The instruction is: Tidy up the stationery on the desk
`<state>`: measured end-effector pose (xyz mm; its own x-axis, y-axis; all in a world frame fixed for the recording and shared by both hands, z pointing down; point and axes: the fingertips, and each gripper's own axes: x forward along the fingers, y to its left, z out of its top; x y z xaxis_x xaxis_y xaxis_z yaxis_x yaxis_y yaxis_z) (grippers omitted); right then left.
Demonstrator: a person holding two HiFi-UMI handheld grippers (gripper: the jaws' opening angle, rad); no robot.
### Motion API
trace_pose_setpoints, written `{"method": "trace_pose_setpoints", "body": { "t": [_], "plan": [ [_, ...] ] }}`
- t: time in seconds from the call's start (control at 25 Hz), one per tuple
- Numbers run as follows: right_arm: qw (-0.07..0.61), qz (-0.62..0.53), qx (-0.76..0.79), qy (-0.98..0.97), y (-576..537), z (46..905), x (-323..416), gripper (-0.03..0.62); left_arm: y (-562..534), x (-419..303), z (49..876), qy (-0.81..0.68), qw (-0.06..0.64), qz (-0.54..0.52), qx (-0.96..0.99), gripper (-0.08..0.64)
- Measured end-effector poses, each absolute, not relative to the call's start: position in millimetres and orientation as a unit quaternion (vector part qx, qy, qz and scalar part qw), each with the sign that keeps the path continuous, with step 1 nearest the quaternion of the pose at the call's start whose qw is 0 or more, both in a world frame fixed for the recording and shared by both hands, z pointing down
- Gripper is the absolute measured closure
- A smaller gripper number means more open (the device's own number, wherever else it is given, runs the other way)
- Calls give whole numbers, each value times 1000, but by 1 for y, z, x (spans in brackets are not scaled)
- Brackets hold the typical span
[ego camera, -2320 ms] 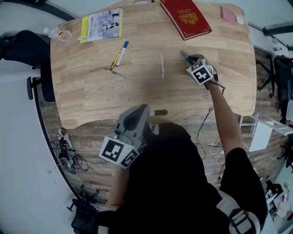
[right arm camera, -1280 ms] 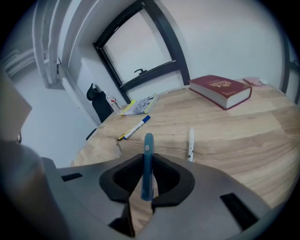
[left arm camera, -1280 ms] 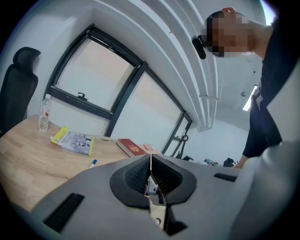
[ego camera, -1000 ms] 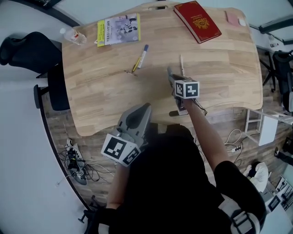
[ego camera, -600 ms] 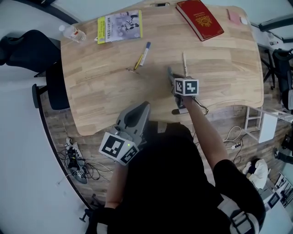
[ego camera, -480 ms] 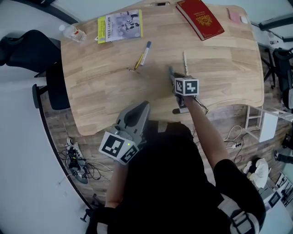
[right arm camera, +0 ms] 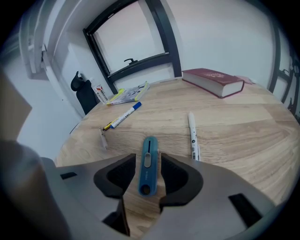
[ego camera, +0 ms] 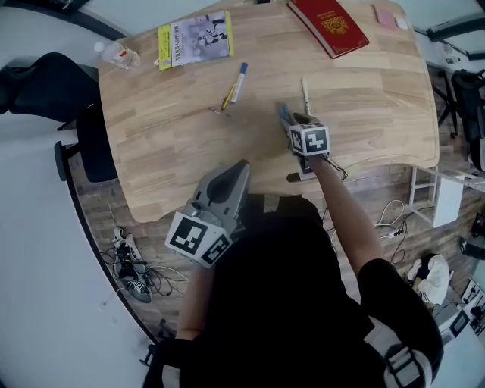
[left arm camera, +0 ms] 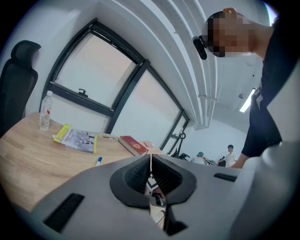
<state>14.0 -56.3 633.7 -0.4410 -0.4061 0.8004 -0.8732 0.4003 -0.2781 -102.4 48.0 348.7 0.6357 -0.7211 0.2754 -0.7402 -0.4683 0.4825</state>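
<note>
Right gripper view: right gripper (right arm camera: pixel 146 161) just spread astride one cutter (right arm camera: pixel 148 149); one white pen (right arm camera: pixel 192 133)

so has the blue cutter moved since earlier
Yes. In the head view the blue cutter was right of the white pen; now it lies left of it, inside the right gripper, whose jaws have just been opening.

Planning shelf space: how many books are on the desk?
2. A yellow-edged booklet at the far left near the bottle, a red book at the far right. The pink thing beyond it is too small to tell.
</note>
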Motion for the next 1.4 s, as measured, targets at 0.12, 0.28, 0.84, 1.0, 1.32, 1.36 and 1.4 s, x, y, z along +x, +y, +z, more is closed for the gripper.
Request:
{"method": "trace_pose_setpoints", "body": {
  "t": [0.12, 0.28, 0.84, 1.0, 1.32, 1.36, 1.4],
  "plan": [
    [324, 341, 413, -780, -59, 635, 12, 410, 46, -102, 348, -425, 288, 18, 858, 525],
    [333, 312, 422, -783, -65, 620, 23, 414, 46, -93, 346, -424, 287, 15, 859, 525],
    [362, 295, 459, -756, -114, 632, 78, 419, 52, -86, 345, -451, 282, 22, 846, 525],
    [374, 297, 451, -754, -113, 642, 77, 423, 54, -94, 346, -464, 283, 22, 839, 525],
    [377, 299, 473, -738, -113, 648, 85, 525, 56, -96, 346, -470, 280, 23, 836, 525],
    [379, 296, 471, -740, -113, 649, 85, 525, 56, -96, 346, -470, 281, 22, 837, 525],
    [381, 292, 468, -742, -113, 649, 84, 526, 56, -96, 346, -470, 281, 22, 837, 525]
  ]
}}
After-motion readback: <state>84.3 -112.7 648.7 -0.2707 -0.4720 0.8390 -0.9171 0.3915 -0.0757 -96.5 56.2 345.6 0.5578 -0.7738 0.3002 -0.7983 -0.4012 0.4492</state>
